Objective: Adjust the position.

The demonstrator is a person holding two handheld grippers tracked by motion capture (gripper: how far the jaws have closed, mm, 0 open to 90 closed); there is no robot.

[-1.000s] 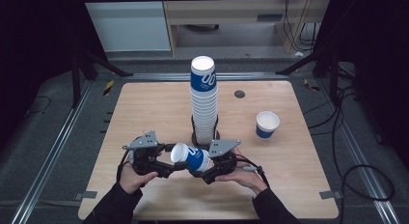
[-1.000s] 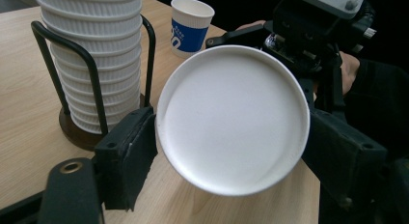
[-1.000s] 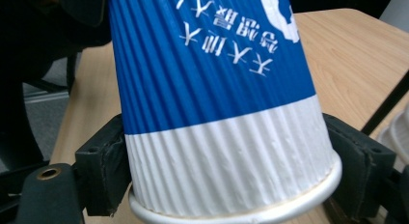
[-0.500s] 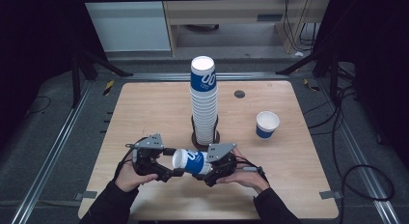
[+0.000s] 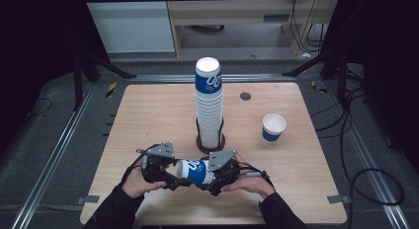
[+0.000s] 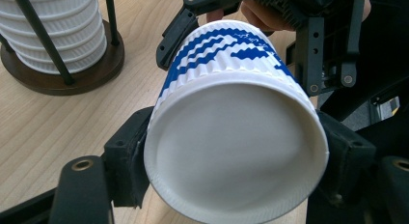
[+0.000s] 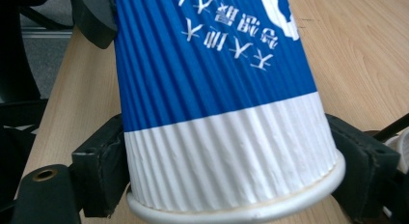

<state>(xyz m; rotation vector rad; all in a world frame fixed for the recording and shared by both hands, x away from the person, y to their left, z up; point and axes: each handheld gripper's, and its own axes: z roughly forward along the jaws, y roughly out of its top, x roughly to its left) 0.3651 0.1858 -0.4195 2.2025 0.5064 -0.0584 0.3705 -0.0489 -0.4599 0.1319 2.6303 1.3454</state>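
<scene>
- High view: a blue-and-white paper cup (image 5: 194, 171) lies on its side, held off the surface (image 5: 148, 115) between the left hand-held gripper (image 5: 170, 175) and the right hand-held gripper (image 5: 210, 179), just in front of the tall cup stack (image 5: 208, 105).
- High view: the stack stands in a dark round holder (image 5: 211, 142); a single upright cup (image 5: 273, 127) sits well apart from the stack, at its right.
- Left gripper view: the held cup's closed white bottom faces the camera, and both black jaws press on its sides, so this hand-held gripper is clamped on the paper cup (image 6: 231, 137). Behind it the right hand-held gripper (image 6: 241, 45) straddles the far part of the cup.
- Left gripper view: the base of the cup stack (image 6: 53, 35) and its holder (image 6: 91, 72) appear at upper left, with the thin rods of the holder in front.
- Right gripper view: the ribbed wall and rolled rim of the paper cup (image 7: 217, 113) lie between the jaws; these have just been opening, yet both pads touch the white band near the rim.
</scene>
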